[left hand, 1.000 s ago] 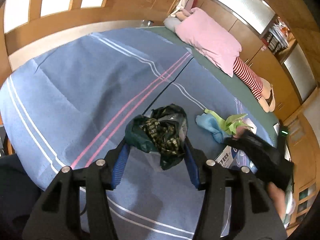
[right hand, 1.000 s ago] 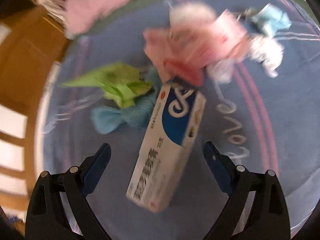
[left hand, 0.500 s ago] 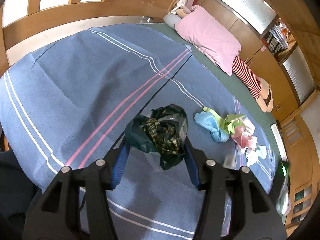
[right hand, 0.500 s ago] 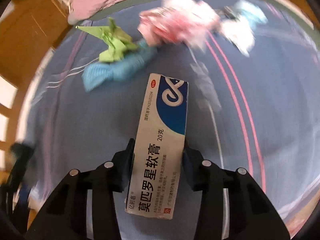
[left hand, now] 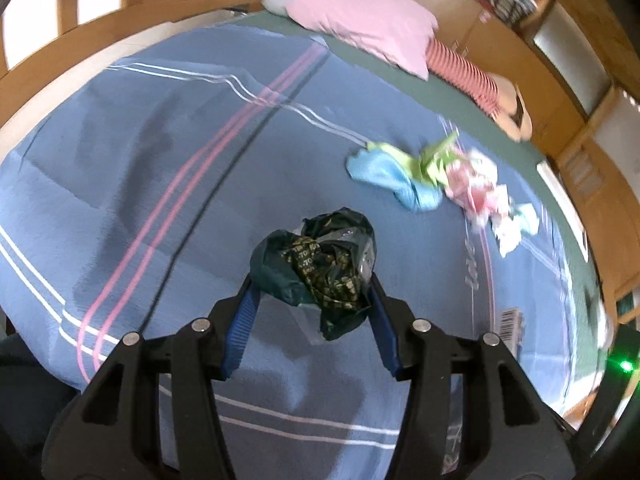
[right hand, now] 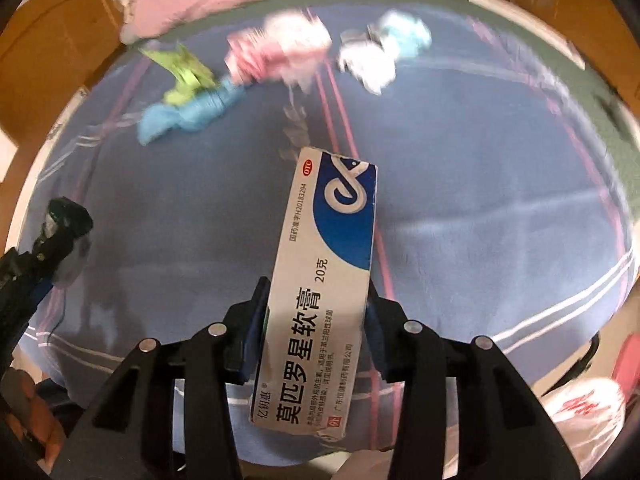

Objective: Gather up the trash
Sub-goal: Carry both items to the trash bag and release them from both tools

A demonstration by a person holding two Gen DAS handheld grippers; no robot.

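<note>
My left gripper [left hand: 314,286] is shut on a crumpled dark green plastic bag [left hand: 320,264] and holds it above the blue striped bedspread [left hand: 160,152]. My right gripper [right hand: 316,292] is shut on a white and blue ointment box [right hand: 324,288] and holds it above the bed. The left gripper with its bag also shows at the left edge of the right wrist view [right hand: 60,224]. Loose trash lies on the bed: a blue wrapper [left hand: 392,180], green paper [left hand: 432,156], pink paper [left hand: 472,188] and white and light blue scraps [left hand: 516,228].
A pink pillow [left hand: 360,20] and a striped stuffed toy [left hand: 476,80] lie at the bed's far side. Wooden cabinets [left hand: 560,80] stand behind. A white plastic bag with red print [right hand: 580,420] sits at the lower right of the right wrist view.
My right gripper closed on the ointment box and lifted it back off the bed. My left gripper kept its hold on the dark bag and shifted slightly.
</note>
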